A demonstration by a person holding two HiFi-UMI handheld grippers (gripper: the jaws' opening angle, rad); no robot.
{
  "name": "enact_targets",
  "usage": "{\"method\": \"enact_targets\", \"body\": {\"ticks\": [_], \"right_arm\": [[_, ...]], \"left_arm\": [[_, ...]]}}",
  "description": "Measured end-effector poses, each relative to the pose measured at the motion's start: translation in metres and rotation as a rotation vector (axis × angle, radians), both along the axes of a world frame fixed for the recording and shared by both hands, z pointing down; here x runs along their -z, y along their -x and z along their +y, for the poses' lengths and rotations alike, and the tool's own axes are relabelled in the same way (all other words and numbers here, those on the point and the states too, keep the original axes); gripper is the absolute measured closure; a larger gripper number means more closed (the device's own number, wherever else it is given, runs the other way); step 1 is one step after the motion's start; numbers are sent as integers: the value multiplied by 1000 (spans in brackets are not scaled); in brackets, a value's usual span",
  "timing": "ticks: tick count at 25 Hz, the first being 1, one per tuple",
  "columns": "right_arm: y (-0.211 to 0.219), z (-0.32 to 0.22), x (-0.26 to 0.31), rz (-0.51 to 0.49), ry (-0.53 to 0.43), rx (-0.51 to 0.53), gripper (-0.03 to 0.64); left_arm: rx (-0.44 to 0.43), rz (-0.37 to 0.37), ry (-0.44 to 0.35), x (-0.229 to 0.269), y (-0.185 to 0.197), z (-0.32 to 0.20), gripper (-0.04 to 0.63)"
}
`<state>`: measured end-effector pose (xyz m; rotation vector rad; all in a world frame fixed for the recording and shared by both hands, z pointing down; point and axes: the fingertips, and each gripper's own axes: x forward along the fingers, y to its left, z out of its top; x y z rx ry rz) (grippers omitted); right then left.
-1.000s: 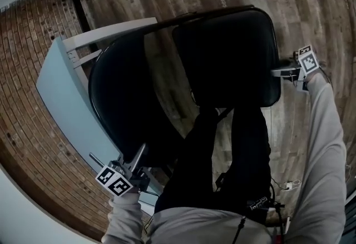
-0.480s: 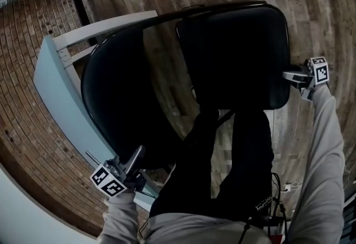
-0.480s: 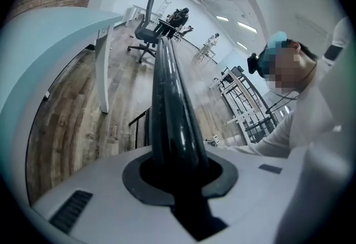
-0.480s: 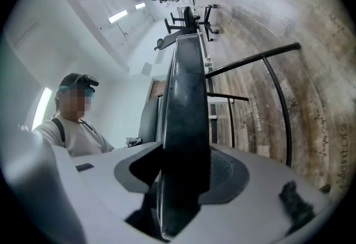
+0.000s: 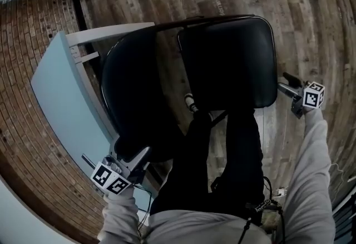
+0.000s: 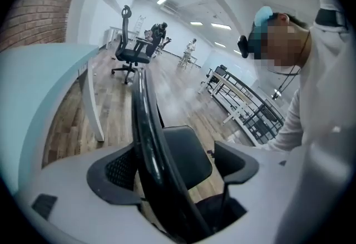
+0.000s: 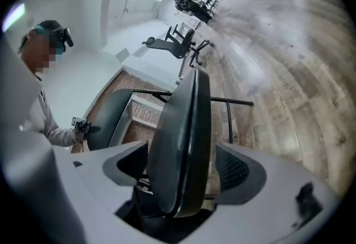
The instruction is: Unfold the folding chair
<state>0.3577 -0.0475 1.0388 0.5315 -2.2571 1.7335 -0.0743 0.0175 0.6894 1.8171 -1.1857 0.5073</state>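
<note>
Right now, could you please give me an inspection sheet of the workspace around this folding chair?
Surface: wooden plank floor.
Job's things: folding chair standing partly open, its backrest and seat spread apart.
Clutter: nothing seen.
Grippers: left gripper has its jaws apart around the backrest edge; right gripper has its jaws apart around the seat edge.
Cables: thin cables at the person's waist.
Surroundings: brick wall; light-blue tabletop beside the chair; office chair farther off.

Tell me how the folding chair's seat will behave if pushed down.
The seat looks like a rigid padded panel: probably stiff, pivoting rather than bending. Its smooth edge sits loose in the open right gripper, so it may slip.
</note>
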Motion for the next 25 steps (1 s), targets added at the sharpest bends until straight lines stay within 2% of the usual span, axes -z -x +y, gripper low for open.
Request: {"method": "enact_targets", "body": {"ticks": [4, 7, 10, 12, 14, 15, 17, 18, 19, 21, 25], "right_arm": [[6, 13, 65, 57, -97, 27, 259], [29, 11, 121, 92, -204, 36, 259], [69, 8, 191, 58, -302, -2, 261], [97, 11, 248, 15, -368, -11, 262], [120, 11, 302, 12, -442, 6, 267], [129, 7, 327, 31, -484, 17, 297], [143, -5, 371, 93, -554, 23, 553], [149, -10, 390, 129, -573, 17, 584], [156, -11, 409, 166, -579, 9, 606], [167, -9, 451, 232, -591, -7, 607], [187, -17, 555, 288, -710, -58, 609]], "left_arm": [[79, -5, -56, 29, 33, 9, 184], [62, -24, -110, 52, 51, 8, 186], [50, -23, -188, 82, 64, 6, 189], [35, -12, -236, 105, 66, 2, 252], [1, -9, -293, 131, 62, -3, 316], [-16, -3, -333, 147, 58, -7, 370], [-49, 23, -422, 183, 49, -15, 517], [-71, 33, -459, 202, 45, -17, 562], [-96, 40, -486, 220, 41, -16, 586], [-140, 54, -529, 254, 35, -12, 588], [-178, 103, -638, 311, 38, -23, 588]]}}
